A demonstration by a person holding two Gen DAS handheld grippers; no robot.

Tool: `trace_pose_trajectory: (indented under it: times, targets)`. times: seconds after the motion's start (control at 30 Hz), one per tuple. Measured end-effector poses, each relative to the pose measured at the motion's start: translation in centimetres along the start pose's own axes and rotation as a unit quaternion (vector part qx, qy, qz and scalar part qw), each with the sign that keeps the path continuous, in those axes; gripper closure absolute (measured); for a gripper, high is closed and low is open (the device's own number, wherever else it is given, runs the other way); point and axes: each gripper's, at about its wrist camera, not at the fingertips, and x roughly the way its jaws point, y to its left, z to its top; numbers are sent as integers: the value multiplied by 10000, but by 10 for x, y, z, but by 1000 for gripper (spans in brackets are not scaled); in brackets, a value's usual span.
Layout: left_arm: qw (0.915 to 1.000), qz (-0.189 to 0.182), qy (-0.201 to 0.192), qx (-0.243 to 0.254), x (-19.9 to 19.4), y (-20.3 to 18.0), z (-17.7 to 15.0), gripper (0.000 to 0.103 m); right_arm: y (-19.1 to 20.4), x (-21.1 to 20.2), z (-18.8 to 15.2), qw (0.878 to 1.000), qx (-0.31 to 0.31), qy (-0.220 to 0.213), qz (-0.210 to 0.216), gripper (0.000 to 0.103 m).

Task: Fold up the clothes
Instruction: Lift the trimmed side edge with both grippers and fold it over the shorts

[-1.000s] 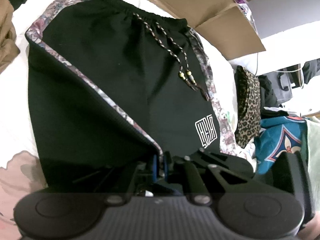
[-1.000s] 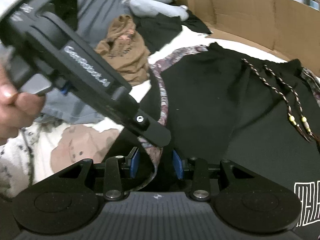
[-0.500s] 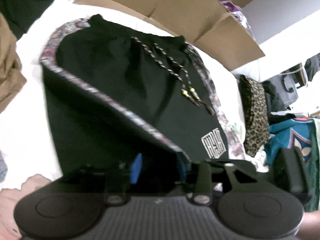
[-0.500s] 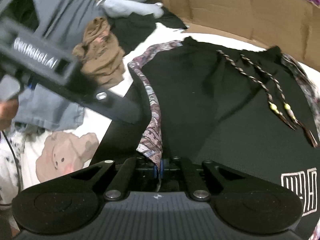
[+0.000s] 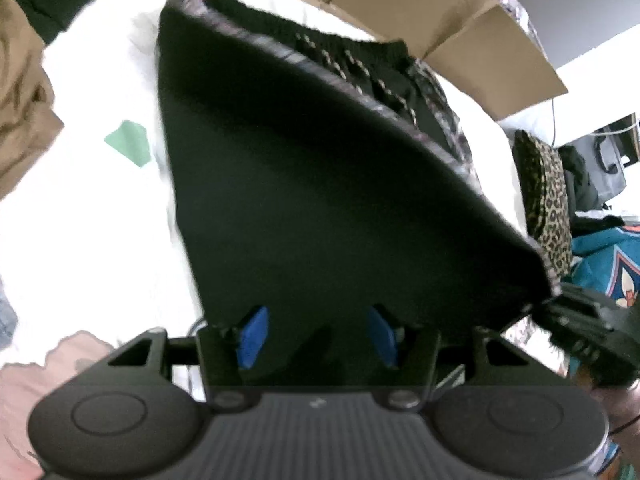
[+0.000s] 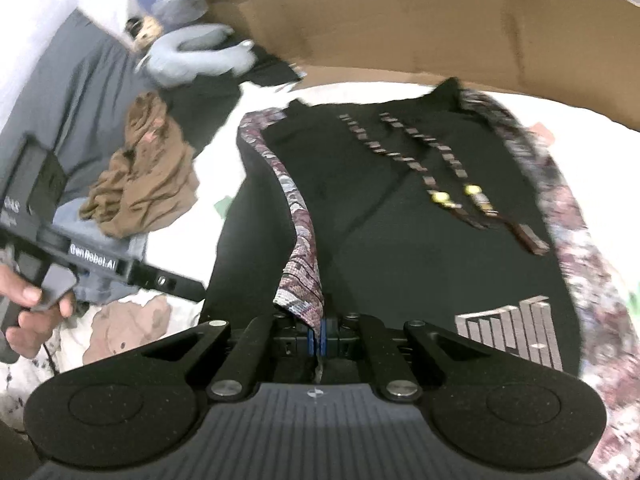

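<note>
While the black shorts [image 6: 400,240] lie spread on a white bed sheet [image 5: 88,208], a hand [image 6: 28,300] at the far left of the right wrist view holds the left tool [image 5: 316,332], whose jaws are opening with the blue pads [image 5: 252,336] clear of the dark cloth that passes between them. Beside it a crumpled brown garment [image 6: 140,184] sits on the bed. Further right, the right tool [image 6: 319,338] is clamped tight on the patterned side stripe [image 6: 298,240] at the shorts' hem, lifting that edge. Right of that, the braided drawstring [image 6: 440,168] with yellow beads rests on the front, then a white logo [image 6: 512,332]. Cardboard [image 6: 440,28] stands behind the waistband, and a leopard-print item [image 5: 548,200] lies beyond the shorts' right side.
</note>
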Motion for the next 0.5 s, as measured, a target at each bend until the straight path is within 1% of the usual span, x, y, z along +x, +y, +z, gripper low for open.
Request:
trace_pose_trajectory:
  times: [0.1,0.23,0.3,0.37,0.5]
  targets:
    - [9999,62,49,143,5,-6,3,43,-18,-17,-3,9996,178,-100,-175,102]
    - [9993,84,248,282,15,-15,3,43,-41,-36,-10,9978,482,-223,-400,102]
    - [9983,137,353,436,22,-22,2,42,-52,-47,-15,9963,638,-286,-499,102]
    - [9973,168,406,589,27,-28,-1,37,-64,-56,-20,9945,795,-342,-592,102]
    - [9962,5,528,690,40,-37,-12,37,-81,-69,-29,9909,1031,-415,-754,102]
